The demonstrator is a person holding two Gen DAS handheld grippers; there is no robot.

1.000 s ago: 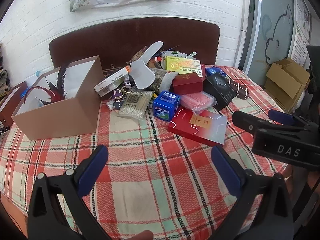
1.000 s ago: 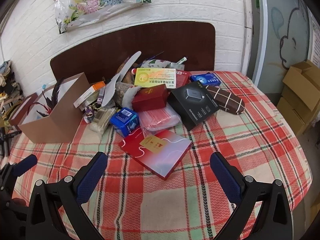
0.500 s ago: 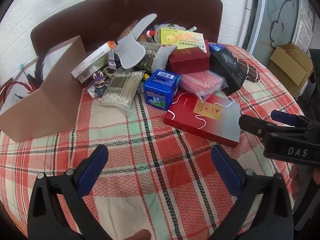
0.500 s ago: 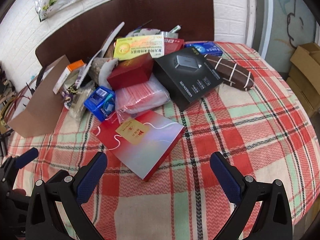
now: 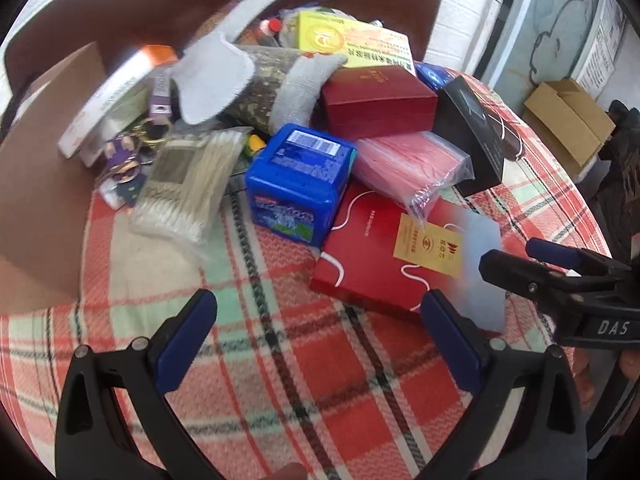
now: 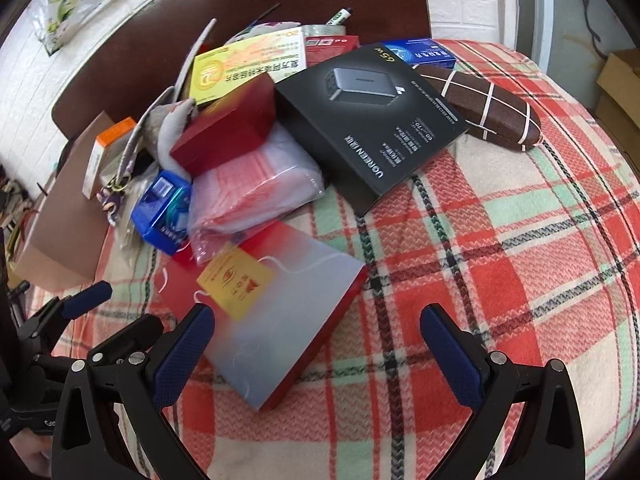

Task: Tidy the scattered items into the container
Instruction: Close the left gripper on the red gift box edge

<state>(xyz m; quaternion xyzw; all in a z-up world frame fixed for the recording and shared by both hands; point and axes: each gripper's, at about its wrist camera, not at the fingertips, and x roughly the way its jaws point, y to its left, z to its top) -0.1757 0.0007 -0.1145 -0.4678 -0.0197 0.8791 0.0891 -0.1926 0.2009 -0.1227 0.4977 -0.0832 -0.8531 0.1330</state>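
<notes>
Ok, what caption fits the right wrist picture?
Open right gripper hovers over the flat red box beside a messy pile.

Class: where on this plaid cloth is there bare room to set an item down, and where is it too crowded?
Bare: the plaid cloth right of the flat red box, below the black charger box. Crowded: the pile around the blue box, beside the cardboard container.

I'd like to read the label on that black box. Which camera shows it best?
The right wrist view: the black box faces the lens, its top, product picture and white lettering all showing. The left wrist view catches only a dark, foreshortened corner of it behind the pink packet.
</notes>
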